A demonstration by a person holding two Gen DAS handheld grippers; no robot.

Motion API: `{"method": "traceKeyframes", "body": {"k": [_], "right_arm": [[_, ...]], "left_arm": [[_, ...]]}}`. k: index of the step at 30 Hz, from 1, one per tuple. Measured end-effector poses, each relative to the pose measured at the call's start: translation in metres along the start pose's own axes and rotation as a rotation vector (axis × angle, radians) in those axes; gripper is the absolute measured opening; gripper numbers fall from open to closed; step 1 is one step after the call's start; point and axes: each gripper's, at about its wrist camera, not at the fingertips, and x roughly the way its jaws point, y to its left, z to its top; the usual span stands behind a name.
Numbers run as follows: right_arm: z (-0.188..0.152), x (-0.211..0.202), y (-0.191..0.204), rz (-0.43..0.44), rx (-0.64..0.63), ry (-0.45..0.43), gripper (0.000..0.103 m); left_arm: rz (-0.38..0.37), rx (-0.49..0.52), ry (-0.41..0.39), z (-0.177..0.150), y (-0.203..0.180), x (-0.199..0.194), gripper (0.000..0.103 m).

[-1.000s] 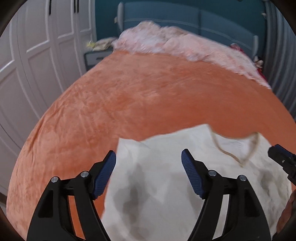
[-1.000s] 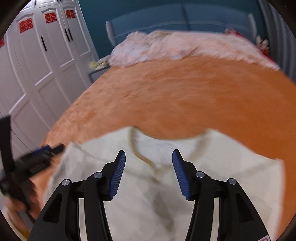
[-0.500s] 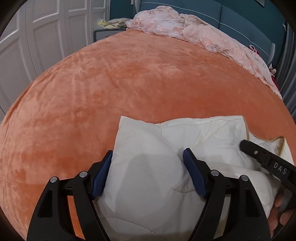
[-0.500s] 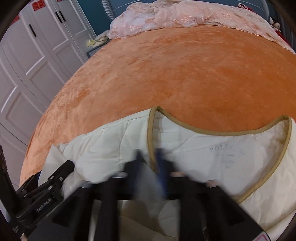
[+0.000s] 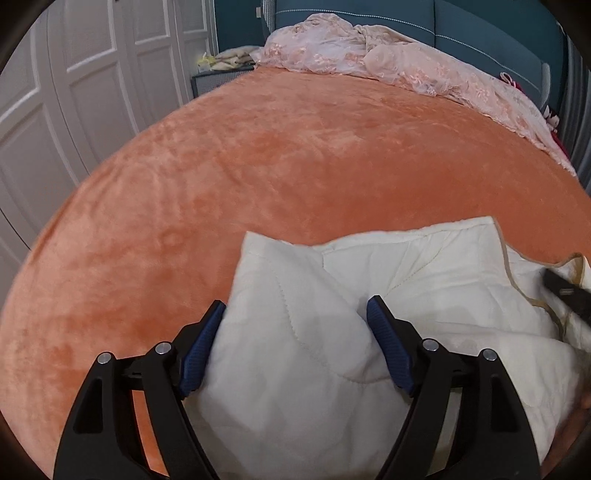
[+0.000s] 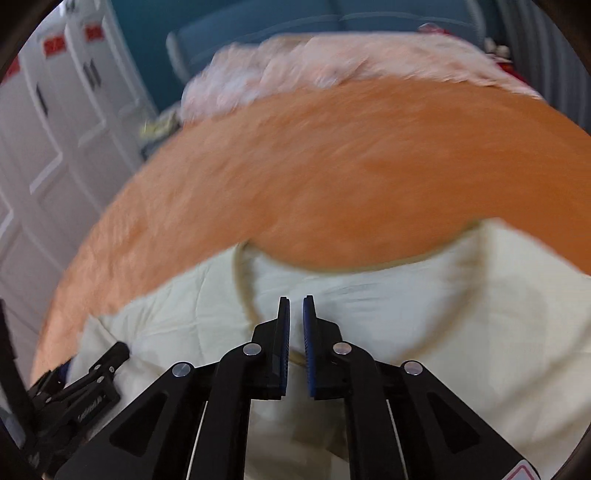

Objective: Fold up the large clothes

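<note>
A cream quilted garment (image 5: pixel 295 369) with tan neckline trim lies on the near part of the orange bed cover (image 5: pixel 295 147). My left gripper (image 5: pixel 295 302) is open wide, low over the garment's left shoulder. A puffed fold of the cloth rises between its blue pads. In the right wrist view the garment (image 6: pixel 480 314) spreads below my right gripper (image 6: pixel 296 298). Its jaws stand a thin slit apart, with the tan trim pinched between them at the left side of the neckline. Each view catches the other gripper: the right gripper (image 5: pixel 565 291), the left gripper (image 6: pixel 85 384).
A pink lace cover (image 5: pixel 369 59) is heaped along the bed's far end, before a blue headboard (image 5: pixel 443 18). White wardrobe doors (image 5: pixel 74 92) line the left side, with a small nightstand (image 5: pixel 210 79) beside the bed. The orange bed cover (image 6: pixel 369 166) stretches beyond the garment.
My right gripper went from open to shut at the neckline. My left gripper sank onto the garment's shoulder, and a fold bunched up between its open fingers.
</note>
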Motion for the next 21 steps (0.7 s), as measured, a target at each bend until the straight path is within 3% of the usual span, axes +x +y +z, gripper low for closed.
{"method": "traceKeyframes", "body": {"k": [5,9,13,16,21], "right_arm": [[0.015,-0.066,-0.083,-0.065,0.064,-0.055,0.012],[0.023,-0.079,-0.137,-0.168,0.090,-0.027,0.015],[0.019,-0.069,-0.163,-0.202,0.101,0.036,0.015],[0.015,-0.056,-0.174,-0.149,0.105,0.096,0.015],[0.009,-0.041,-0.178,-0.112,0.066,0.149,0.013]], "left_arm": [[-0.025,0.084,-0.115,0.010,-0.021,-0.063,0.075],[-0.145,0.138,-0.110,0.022,-0.079,-0.093,0.076],[-0.215,0.215,-0.076,0.016,-0.150,-0.095,0.076],[-0.257,0.267,-0.025,0.005,-0.198,-0.084,0.076],[-0.194,0.362,0.001,-0.011,-0.262,-0.057,0.075]]}}
